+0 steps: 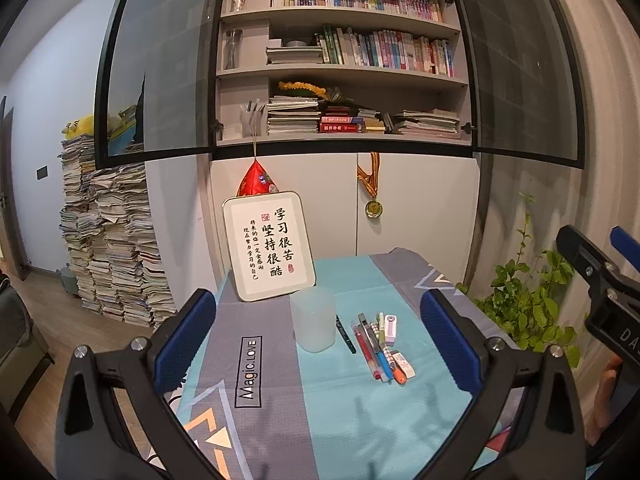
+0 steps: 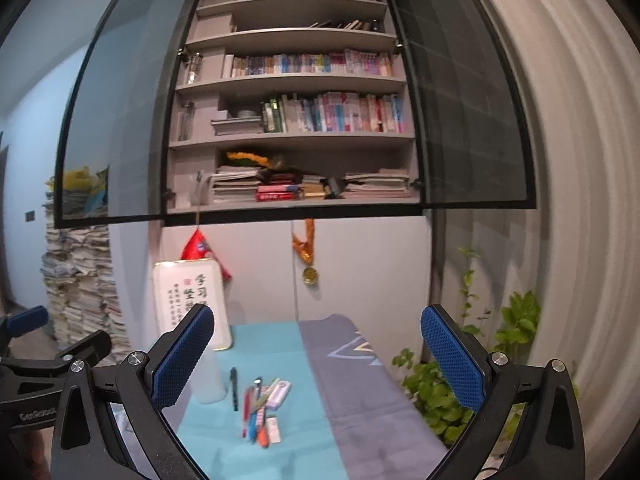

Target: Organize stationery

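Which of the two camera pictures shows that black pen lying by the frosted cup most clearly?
The left wrist view. There the slim black pen lies sharp and unobstructed on the turquoise cloth, just right of the frosted translucent plastic cup. The right wrist view shows the same pen too, but smaller, blurrier and dimmer.

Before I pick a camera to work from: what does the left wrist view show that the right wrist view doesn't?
Only the left wrist view shows the "Magic.LOVE" label on the cloth and the sign's full calligraphy. Only the right wrist view shows the cabinet's top shelves in full. Both share the frosted cup, the black pen, the pile of pens and erasers, the medal and an open gripper each: left gripper, right gripper.
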Demonstrator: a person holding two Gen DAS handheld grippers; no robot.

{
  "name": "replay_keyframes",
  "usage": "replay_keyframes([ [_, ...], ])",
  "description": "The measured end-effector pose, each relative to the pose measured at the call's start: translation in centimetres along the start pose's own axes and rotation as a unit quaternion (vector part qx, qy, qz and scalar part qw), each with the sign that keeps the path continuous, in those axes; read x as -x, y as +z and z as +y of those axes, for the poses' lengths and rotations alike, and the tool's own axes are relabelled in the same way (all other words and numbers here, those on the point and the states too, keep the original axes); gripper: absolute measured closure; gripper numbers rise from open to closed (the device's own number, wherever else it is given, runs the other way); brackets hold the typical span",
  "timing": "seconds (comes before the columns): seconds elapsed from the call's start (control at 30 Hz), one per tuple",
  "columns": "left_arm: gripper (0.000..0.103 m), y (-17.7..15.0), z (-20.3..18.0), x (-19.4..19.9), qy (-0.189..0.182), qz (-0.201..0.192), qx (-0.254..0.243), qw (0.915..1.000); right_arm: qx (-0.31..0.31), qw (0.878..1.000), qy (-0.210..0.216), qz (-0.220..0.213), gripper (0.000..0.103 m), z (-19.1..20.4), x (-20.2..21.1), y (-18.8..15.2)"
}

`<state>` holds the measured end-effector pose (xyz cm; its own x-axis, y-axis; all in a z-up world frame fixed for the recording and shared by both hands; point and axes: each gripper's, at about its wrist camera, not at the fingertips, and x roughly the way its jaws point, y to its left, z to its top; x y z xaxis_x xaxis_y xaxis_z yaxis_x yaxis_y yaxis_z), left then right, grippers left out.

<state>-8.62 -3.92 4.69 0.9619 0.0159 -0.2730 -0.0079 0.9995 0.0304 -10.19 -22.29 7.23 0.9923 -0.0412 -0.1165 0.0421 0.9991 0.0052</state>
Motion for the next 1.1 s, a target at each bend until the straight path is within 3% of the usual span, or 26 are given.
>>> replay_keyframes([
  [0.1,0.001,-0.1,0.0,-0.6,0.004,0.008,-0.001,1.0,-0.005,1.0,-0.015,0.011,0.0,-0.2,-0.5,-0.4],
  [0.67,0.001,-0.6,-0.7,-2.7,-0.001,0.034,-0.009,0.9994,-0.068,0.993,0.036,0.091,0.0,-2.0,-3.5,-2.3],
  [0.9,0.001,-0.9,-1.0,-3.6,-0.002,0.046,-0.007,0.9989,-0.112,0.988,0.045,0.101,0.0,-3.1,-4.3,-3.1],
  [1.1,0.001,-1.4,-0.9,-4.6,0.0,0.062,-0.005,0.9981,-0.089,0.989,0.035,0.111,0.0,-2.6,-4.9,-3.5],
])
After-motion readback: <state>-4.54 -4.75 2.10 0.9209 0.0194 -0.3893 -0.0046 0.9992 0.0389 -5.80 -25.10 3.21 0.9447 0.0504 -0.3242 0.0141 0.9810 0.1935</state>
